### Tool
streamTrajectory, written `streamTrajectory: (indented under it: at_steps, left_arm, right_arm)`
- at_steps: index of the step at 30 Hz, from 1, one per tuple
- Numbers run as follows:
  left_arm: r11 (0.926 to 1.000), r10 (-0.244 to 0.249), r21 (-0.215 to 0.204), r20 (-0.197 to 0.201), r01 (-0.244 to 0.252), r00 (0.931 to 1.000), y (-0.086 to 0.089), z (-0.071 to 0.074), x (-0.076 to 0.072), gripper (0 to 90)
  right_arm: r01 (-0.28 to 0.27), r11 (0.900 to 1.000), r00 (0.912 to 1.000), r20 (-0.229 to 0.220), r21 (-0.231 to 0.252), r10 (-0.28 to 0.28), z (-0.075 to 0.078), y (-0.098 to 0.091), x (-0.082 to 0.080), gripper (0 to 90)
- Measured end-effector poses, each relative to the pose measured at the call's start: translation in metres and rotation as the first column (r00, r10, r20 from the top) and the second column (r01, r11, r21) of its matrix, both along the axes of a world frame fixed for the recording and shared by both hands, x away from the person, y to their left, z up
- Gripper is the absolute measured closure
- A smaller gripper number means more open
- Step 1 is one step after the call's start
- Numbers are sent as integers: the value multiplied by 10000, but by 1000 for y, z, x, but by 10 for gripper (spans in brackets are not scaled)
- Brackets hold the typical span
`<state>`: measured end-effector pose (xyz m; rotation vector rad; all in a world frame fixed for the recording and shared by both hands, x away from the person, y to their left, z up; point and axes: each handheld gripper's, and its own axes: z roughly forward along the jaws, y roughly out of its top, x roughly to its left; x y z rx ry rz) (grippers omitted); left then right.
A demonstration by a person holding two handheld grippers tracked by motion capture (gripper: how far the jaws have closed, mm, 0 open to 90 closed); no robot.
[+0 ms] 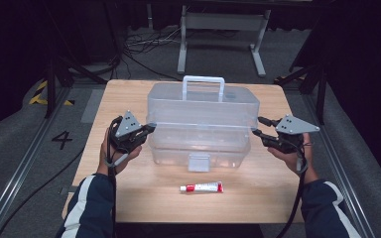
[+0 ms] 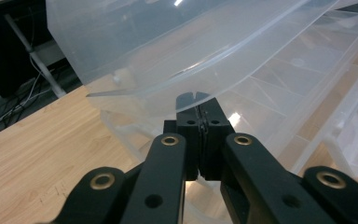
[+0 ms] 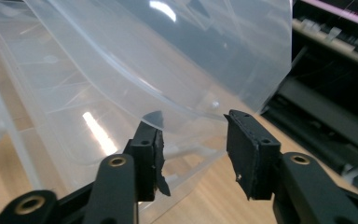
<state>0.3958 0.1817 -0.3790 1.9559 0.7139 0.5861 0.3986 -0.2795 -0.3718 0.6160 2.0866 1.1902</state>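
— Toolbox (image 1: pixel 202 126), clear plastic, sat mid-bench (image 1: pixel 129 198) when we looked from the high view, its lid (image 1: pixel 203 106) raised a little above the lower part, white handle (image 1: pixel 203 79) upright at the back. A red-and-white tube (image 1: pixel 202 187) lay apart, nearer the front edge.

— Our left gripper view added what the high one could not: the left tongs (image 2: pixel 199 105) were pressed together on the lid's rim (image 2: pixel 168 91). The right tongs (image 3: pixel 193 135) stood apart at the lid's other end, its edge between them; whether a pad touched it we could not tell.

— Bare bench stayed free on both sides of the box, and a strip in front around the tube.
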Motion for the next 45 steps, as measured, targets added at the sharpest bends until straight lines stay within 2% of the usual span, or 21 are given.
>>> streamTrajectory:
  at_steps: [6, 8, 9, 11, 15, 19, 22, 26, 30, 34, 37, 45]
  left_arm:
    - [9999, 143, -55, 21, -143, 9999, 10, 2, -5, 830]
    - [9998, 182, 28, 27, -182, 9998, 11, 2, -6, 824]
    - [9999, 166, 33, -26, -166, 9999, 12, 2, -9, 794]
    - [9997, 158, 171, 4, -158, 9999, 12, 2, -10, 767]
    - [9999, 9, 120, -104, -8, 9999, 13, 1, -17, 725]
    - [9987, -384, 331, -159, 389, 9991, 12, -2, -29, 679]
    - [9972, -659, 337, -235, 667, 9975, 8, -5, -37, 646]
    - [9921, -1123, 527, -270, 1136, 9933, 2, -7, -44, 621]
    - [9838, -1560, 832, -421, 1591, 9869, -8, -12, -48, 597]
    - [9797, -1679, 1026, -503, 1723, 9845, -12, -14, -48, 593]
    - [9724, -1870, 1295, -628, 1938, 9803, -19, -19, -48, 591]
    - [9608, -2163, 1600, -780, 2263, 9732, -32, -25, -44, 591]
  right_arm:
    - [53, 10000, 9970, 776, 77, -59, -2, 2, -4, 694]
    - [102, 9999, 9965, 833, 85, -108, -2, 2, -5, 697]
    - [166, 9998, 9945, 1028, 148, -180, -1, 2, -6, 712]
    - [201, 9995, 9938, 1086, 236, -225, -1, 2, -6, 717]
    - [276, 9991, 9901, 1366, 325, -318, 1, 3, -7, 729]
    - [520, 9974, 9840, 1677, 491, -595, 1, 5, -6, 744]
    - [671, 9959, 9805, 1807, 609, -771, 1, 6, -6, 750]
    - [899, 9932, 9752, 1958, 740, -1029, 2, 8, -5, 760]
    - [1030, 9910, 9715, 2054, 853, -1186, 4, 10, -4, 765]
    - [1056, 9902, 9717, 2022, 913, -1223, 5, 10, -3, 768]
    - [1193, 9875, 9693, 2033, 1029, -1383, 8, 12, 0, 773]
    - [1389, 9807, 9665, 1972, 1374, -1645, 12, 14, 5, 780]
